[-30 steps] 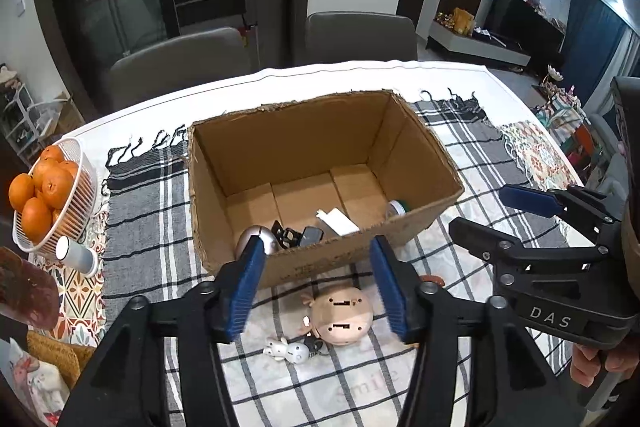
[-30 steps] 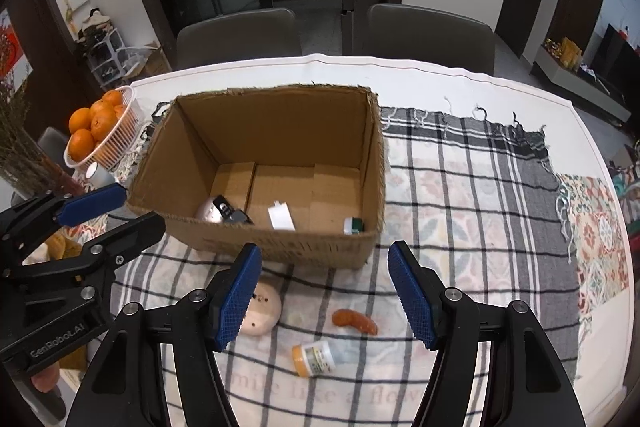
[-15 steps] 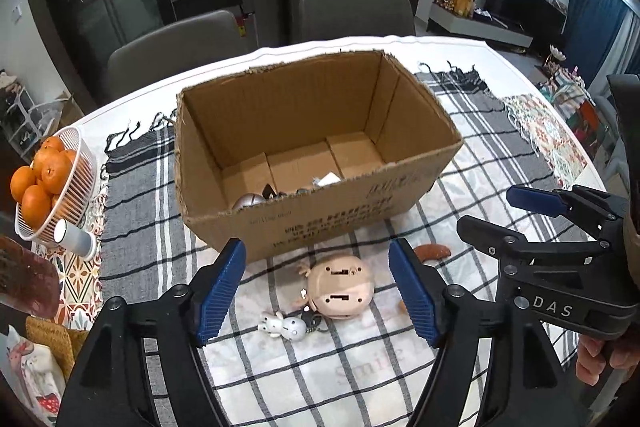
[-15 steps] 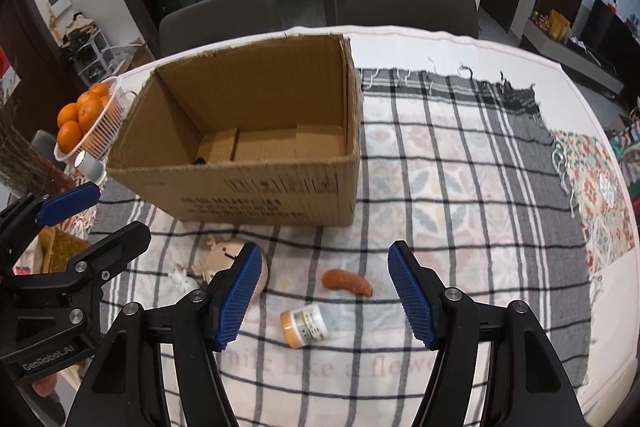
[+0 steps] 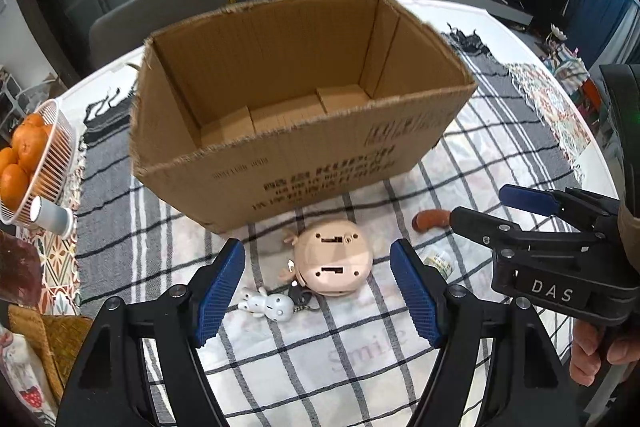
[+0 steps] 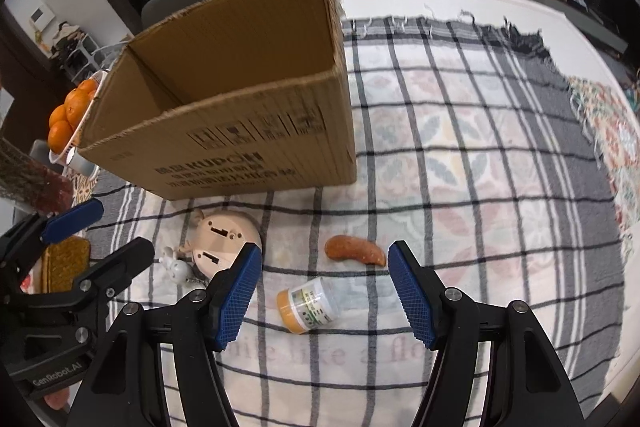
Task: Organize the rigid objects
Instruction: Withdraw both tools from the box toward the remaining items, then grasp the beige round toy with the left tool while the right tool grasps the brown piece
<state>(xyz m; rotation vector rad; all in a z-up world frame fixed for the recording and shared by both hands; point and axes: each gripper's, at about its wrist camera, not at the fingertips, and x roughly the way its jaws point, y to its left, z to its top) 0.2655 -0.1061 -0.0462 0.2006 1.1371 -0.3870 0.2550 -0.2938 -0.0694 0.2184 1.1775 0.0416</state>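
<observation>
Left gripper (image 5: 318,291), jaws just widened, empty above the round beige toy (image 5: 333,258) by the cardboard box (image 5: 320,163). Right gripper (image 6: 324,297), marked "DAS", gapes over the label-wrapped pill bottle (image 6: 310,305). Cloth (image 6: 460,187) reads "Smile".

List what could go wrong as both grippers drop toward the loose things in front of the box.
1. The bottle lies on its side, so it may roll away from the right gripper as the pads close.
2. The round toy touches the white figurine and its key ring; the open left gripper could drag them along.
3. Both grippers work close together and could collide.
</observation>
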